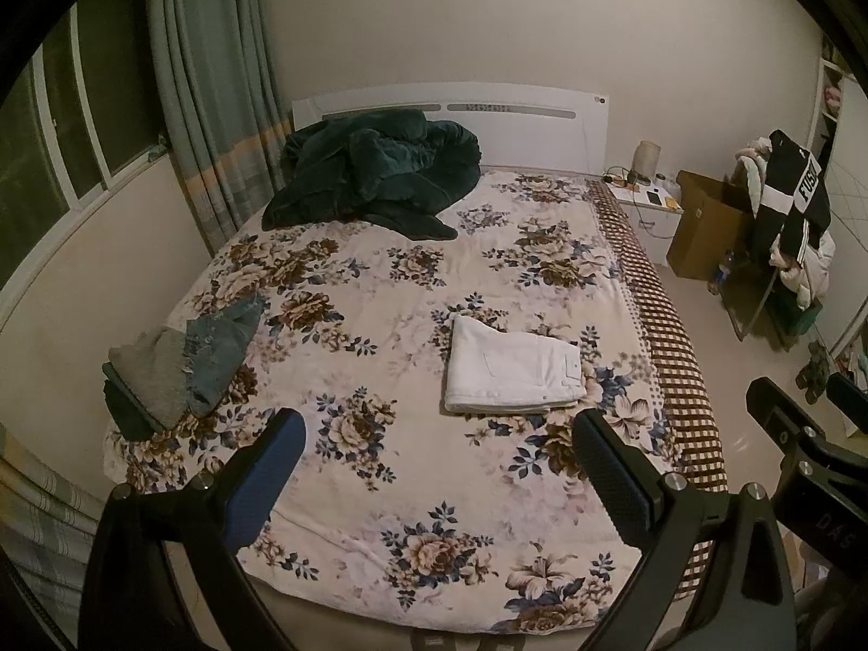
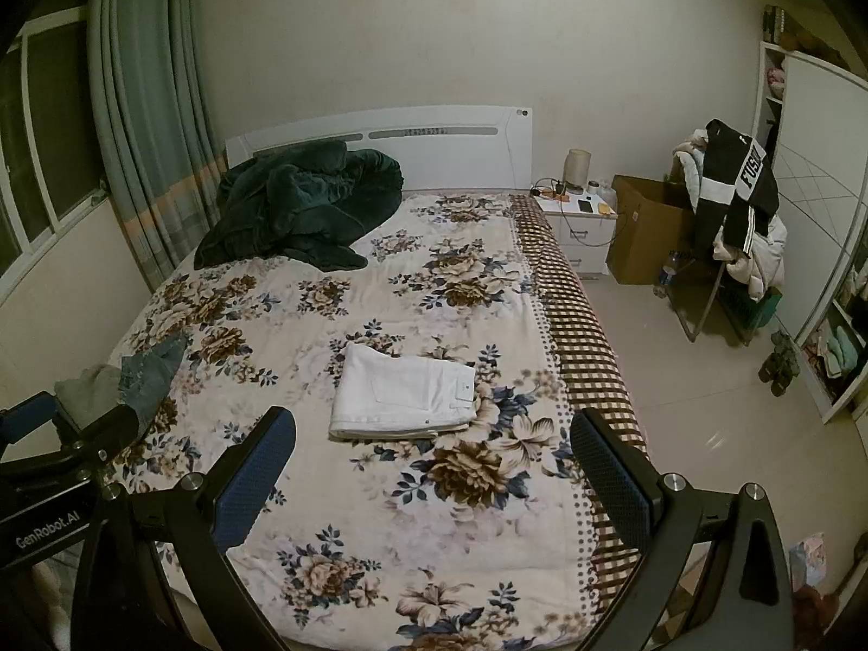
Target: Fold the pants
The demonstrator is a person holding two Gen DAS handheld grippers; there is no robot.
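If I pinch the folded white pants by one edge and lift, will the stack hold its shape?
Probably not: the white pants are soft cloth in loose layers, so the stack would likely sag and unfold. They look light. Pushed across the floral blanket, the bottom layer may drag and bunch. Both grippers hang open, clear of them.

A floral-covered bed with white headboard fills the dim room, curtained window left, nightstand right.
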